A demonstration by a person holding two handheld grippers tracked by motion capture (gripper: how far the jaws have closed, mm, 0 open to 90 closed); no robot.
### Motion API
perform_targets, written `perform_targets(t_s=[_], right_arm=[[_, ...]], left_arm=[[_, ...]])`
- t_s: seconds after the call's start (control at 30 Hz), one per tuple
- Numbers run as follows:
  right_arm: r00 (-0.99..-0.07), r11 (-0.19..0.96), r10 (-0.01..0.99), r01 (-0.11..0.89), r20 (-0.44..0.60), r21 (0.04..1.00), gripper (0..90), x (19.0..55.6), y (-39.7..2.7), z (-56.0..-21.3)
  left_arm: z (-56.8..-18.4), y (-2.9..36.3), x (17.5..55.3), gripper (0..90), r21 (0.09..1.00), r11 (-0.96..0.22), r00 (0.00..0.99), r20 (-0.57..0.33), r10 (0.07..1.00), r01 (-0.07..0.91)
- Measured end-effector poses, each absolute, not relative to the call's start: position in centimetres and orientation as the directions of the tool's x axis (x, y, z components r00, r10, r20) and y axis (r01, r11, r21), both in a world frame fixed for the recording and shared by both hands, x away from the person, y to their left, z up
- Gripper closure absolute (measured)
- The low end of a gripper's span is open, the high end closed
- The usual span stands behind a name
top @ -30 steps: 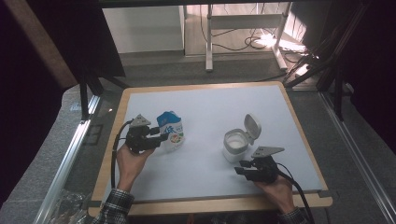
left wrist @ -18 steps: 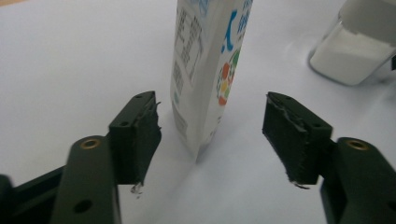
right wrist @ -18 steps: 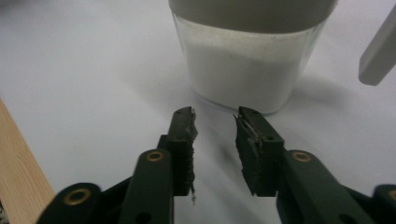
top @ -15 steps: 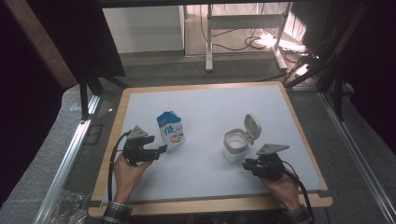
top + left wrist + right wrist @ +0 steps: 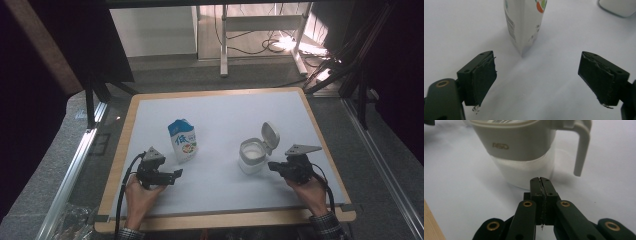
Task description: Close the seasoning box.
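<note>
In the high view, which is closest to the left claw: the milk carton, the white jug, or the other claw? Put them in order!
From the left claw:
1. Milk carton, just past it, standing upright.
2. White jug, farther across the table toward the right, lid flipped open.
3. Right claw, just beyond the jug, shut and empty.

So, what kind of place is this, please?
Probably a lab recording station: a white-topped table framed by metal rails, loose cables on the floor behind, and only a milk carton and jug set out.

The left gripper view's top edge crops the milk carton [image 5: 524, 25]; its print is unreadable.
</note>
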State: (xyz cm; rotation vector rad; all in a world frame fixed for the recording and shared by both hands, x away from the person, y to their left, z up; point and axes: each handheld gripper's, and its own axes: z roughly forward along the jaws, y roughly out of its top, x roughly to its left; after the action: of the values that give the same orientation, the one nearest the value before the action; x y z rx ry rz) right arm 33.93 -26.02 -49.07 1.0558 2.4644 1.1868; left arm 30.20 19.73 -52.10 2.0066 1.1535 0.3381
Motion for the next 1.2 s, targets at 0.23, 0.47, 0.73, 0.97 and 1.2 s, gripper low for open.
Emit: perform_targets(t_s=[0.23, 0.47, 0.73, 0.97, 1.2], right_arm=[[-0.710, 0.408, 0.696, 0.517, 0.111, 0.752, 89.5, 34.7, -26.5, -48.3], [-0.703, 0.386, 0.700, 0.524, 0.129, 0.759, 89.4, 35.4, -26.9, -47.6], [-0.693, 0.379, 0.710, 0.528, 0.128, 0.760, 89.1, 36.1, -27.3, -46.7], [-0.688, 0.368, 0.714, 0.530, 0.134, 0.764, 88.4, 36.7, -27.7, -45.8], [-0.691, 0.361, 0.710, 0.522, 0.135, 0.773, 88.3, 37.2, -27.6, -44.9]], left_arm=[[-53.2, 18.9, 29.8, 8.8, 0.698, -0.343, 0.536, -0.069, 0.842, 0.628], [-54.2, 18.4, 29.6, 5.4, 0.670, -0.369, 0.523, -0.032, 0.852, 0.644], [-55.2, 18.8, 29.6, 2.6, 0.692, -0.341, 0.520, -0.058, 0.852, 0.636], [-55.3, 18.8, 29.5, 2.5, 0.697, -0.338, 0.520, -0.058, 0.852, 0.632], [-55.3, 18.8, 29.5, 2.5, 0.697, -0.340, 0.520, -0.055, 0.852, 0.632]])
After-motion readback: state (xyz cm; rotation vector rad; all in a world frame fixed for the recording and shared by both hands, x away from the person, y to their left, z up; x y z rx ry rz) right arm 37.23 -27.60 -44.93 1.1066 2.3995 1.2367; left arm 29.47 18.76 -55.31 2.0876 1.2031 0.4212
